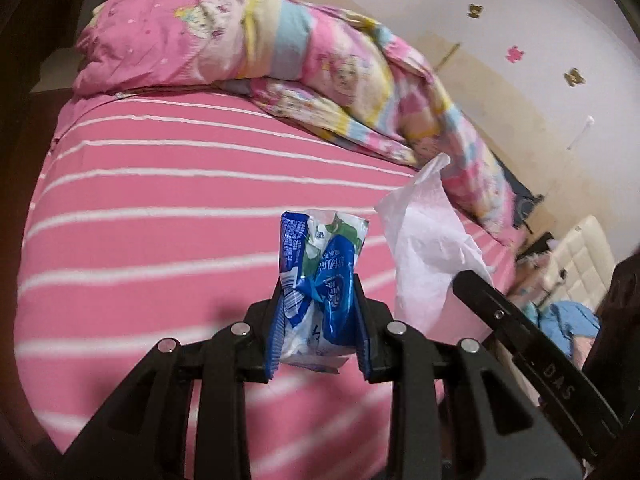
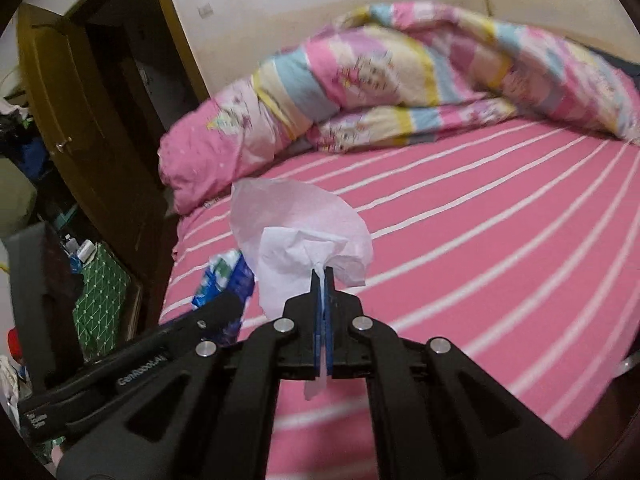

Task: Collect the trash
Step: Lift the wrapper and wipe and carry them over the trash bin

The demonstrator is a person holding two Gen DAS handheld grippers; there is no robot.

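A crumpled blue wrapper (image 1: 320,280) stands upright, pinched in the left gripper (image 1: 318,320); at its three o'clock, a white tissue (image 2: 308,236) sticks up from the fully closed right gripper (image 2: 322,312), both above the pink striped bed (image 2: 480,240)

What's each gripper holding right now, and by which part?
Left gripper clamps a crumpled blue-and-white snack wrapper around its lower middle. Right gripper pinches a white tissue by a twisted bit at its lower edge; the rest fans out beyond the tips.

Pink striped bed (image 2: 480,208), rumpled quilt (image 2: 400,80), wooden door (image 2: 80,128)
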